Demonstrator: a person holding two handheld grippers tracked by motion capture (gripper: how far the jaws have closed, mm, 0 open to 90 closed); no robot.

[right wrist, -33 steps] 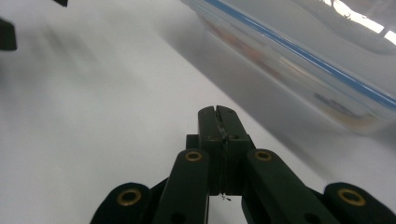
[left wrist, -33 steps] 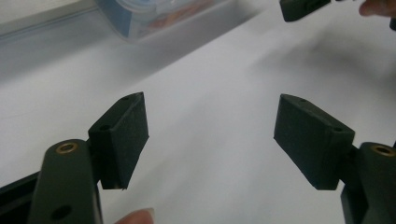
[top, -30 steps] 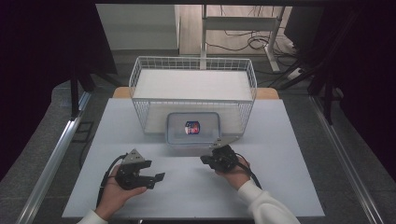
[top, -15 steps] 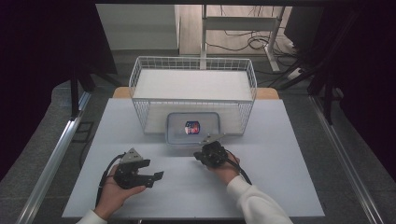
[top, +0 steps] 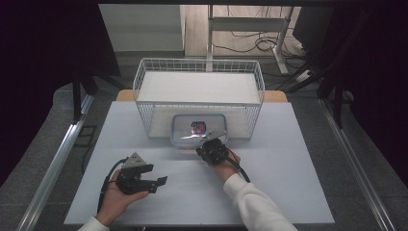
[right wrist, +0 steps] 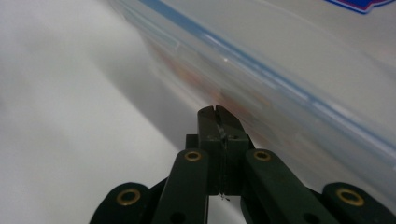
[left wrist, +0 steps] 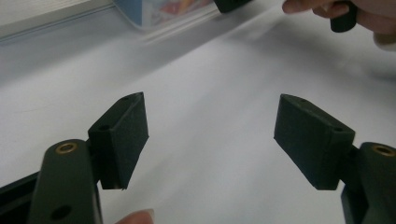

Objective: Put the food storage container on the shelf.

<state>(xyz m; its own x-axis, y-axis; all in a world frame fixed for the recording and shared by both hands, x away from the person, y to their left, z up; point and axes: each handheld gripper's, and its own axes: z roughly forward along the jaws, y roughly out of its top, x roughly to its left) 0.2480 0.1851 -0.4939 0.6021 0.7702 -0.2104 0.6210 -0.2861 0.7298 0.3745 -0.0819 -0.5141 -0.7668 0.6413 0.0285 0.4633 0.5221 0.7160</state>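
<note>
- A clear plastic container (top: pixel 198 131) with a blue-edged lid lies flat on the worktop (top: pixel 288 159), at mid-width, directly in front of the wire basket (top: pixel 199 79) that stands at the far edge.
- A red and blue item is visible through the container lid; its nature cannot be determined.
- The wire basket has a white floor and holds no visible item.
- The right gripper (top: pixel 208 147) is positioned at the near edge of the container. In the right gripper view, the jaws are pressed together with nothing between them, and the tips (right wrist: pixel 217 114) sit just at the container side wall (right wrist: pixel 289 88); contact cannot be confirmed.
- The right hand (top: pixel 225 163) extends forward from a white sleeve, with the gripper pointing at the container.
- The left gripper (top: pixel 159 182) rests low near the front left of the worktop, well apart from the container. Its jaws stand apart, with bare worktop between them.
- The left hand (top: pixel 120 197) holds its gripper pointing to the right.
</note>
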